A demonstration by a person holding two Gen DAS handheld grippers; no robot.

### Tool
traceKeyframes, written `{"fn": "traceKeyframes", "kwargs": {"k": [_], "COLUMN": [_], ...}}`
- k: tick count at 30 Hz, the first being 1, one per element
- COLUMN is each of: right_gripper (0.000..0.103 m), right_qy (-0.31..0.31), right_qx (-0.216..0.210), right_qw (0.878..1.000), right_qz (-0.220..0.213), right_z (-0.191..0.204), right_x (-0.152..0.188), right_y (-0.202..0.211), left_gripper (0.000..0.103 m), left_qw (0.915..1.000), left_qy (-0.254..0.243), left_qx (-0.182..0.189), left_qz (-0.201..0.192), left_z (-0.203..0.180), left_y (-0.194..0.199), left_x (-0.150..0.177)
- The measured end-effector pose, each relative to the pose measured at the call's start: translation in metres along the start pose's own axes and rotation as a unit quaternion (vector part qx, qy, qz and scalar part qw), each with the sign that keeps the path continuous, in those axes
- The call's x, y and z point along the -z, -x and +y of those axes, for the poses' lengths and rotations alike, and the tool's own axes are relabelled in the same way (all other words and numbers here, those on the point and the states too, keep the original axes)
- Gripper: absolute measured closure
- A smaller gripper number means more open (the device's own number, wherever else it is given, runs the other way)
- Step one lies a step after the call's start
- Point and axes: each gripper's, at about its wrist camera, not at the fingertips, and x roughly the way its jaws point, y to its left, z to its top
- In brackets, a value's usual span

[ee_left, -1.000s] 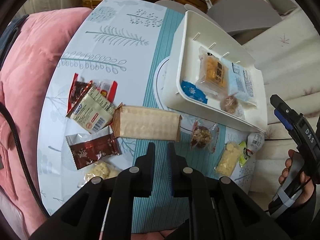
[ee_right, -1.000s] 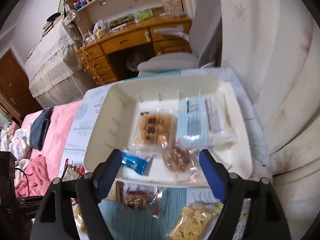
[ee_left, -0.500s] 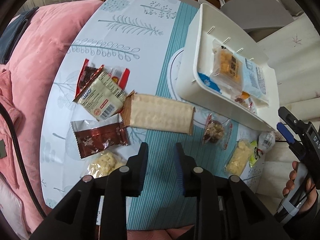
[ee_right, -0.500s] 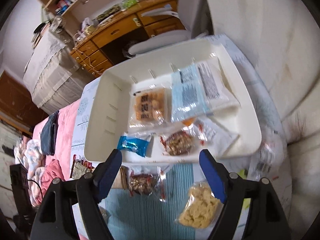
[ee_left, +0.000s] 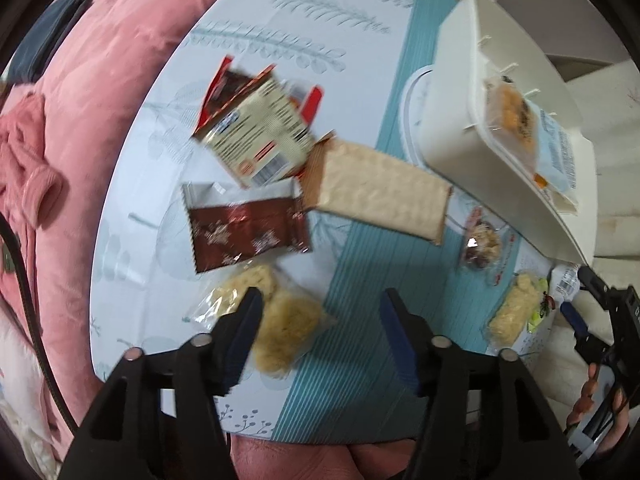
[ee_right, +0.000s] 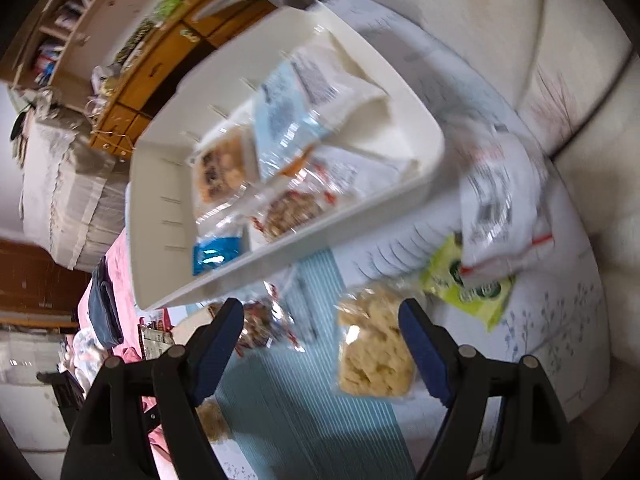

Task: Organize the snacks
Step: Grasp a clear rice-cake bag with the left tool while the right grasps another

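Note:
A white bin with several snack packets inside stands on the table. Loose snacks lie in front of it: a long cracker pack, a brown wrapper, a beige labelled pouch and a clear nut packet. My left gripper points down, its jaws opening, with a pale rice-crisp bag partly between them, not pressed. My right gripper hangs open over the teal stripe, another pale crisp bag at its right finger. Nothing is gripped.
A pink quilt borders the table's left edge. A green packet and a white printed bag lie right of the bin. A wooden desk and shelves stand behind. The right hand's tool shows at the table's right edge.
My left gripper went from shut to open and dropped toward the pale crisp bag. My right gripper rolled and sank from over the bin to the loose packets in front of it.

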Motion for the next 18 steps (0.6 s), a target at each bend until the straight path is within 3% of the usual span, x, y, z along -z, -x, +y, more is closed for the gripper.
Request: {"fn": "traceKeyframes", "kwargs": {"k": [3, 10, 18], "right_gripper": [0.023, 0.023, 0.023], "right_qy": [-0.024, -0.054, -0.093], "right_qx": [0.004, 0.027, 0.023], "right_qw": [1.0, 0.996, 0.988], "right_qz": [0.02, 0.07, 0.121], "right_z": [-0.011, -0.029, -0.049], "right_x": [0.005, 0.015, 0.023], "right_y": [-0.008, -0.03, -0.052], "left_gripper": [0.027, 0.023, 0.016], "left_qw": [0.9996, 0.9946, 0.9898], "left_qy": [0.023, 0.088, 0.128], "left_qx": [0.005, 0.008, 0.012], "left_qz": [0.017, 0.055, 0.061], "left_z": [0.009, 0.034, 0.046], "left_y": [-0.008, -0.028, -0.037], "left_x": [0.002, 0.007, 0.012]}}
